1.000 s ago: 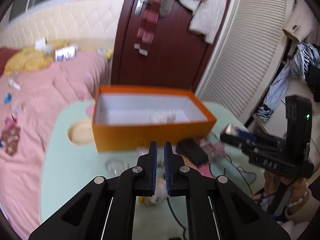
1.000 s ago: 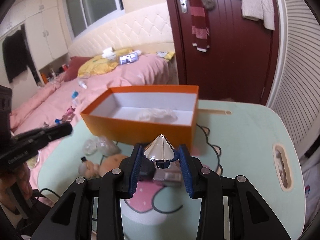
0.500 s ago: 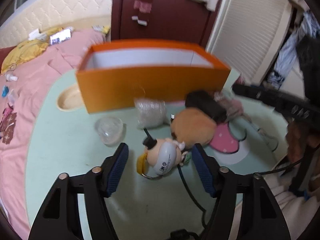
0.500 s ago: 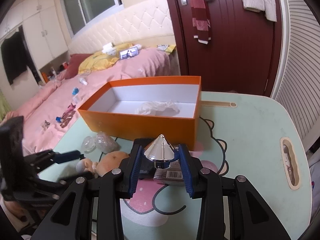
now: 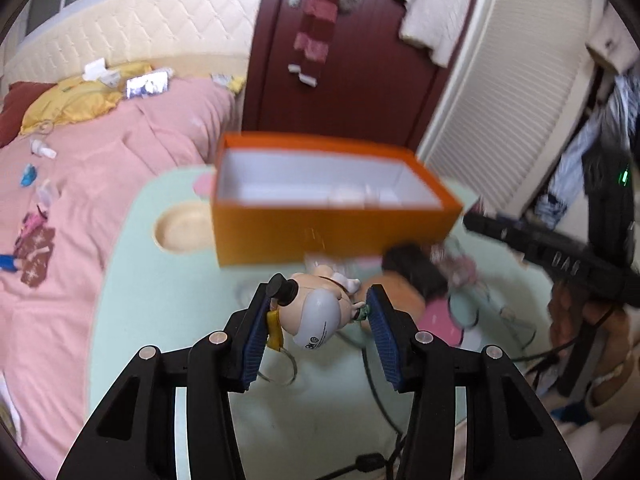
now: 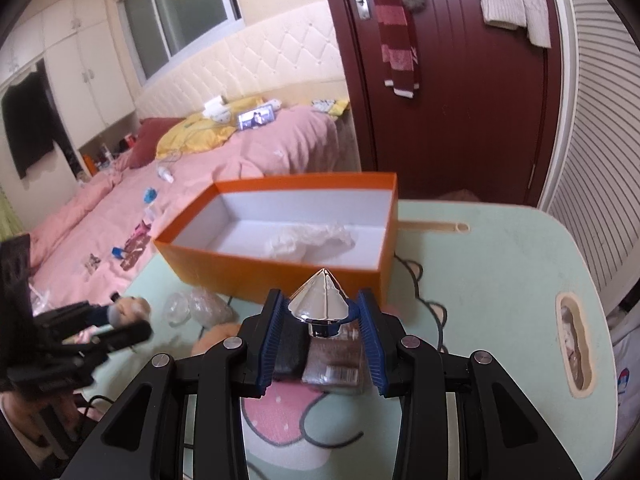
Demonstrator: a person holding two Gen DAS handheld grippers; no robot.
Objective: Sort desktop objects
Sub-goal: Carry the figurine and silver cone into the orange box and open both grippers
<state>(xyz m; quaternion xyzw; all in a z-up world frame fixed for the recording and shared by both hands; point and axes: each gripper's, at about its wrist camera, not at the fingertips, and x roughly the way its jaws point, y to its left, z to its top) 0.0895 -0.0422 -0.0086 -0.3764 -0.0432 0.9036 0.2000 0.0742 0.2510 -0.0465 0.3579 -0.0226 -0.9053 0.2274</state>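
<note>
1. Above the desk's (image 5: 168, 360) near edge, my left gripper (image 5: 318, 304) clamps the doll (image 5: 316, 316); I'd carry it level over the box (image 5: 332, 228) wall.
2. My right gripper (image 6: 323, 312) pinches the cone (image 6: 322, 300) just before the box; release inside.

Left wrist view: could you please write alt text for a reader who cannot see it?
The left tongs grip a small white-haired doll keychain above a mint-green table. Behind it stands an open orange box with a white inside. The right tongs reach in from the right, blurred.
</note>
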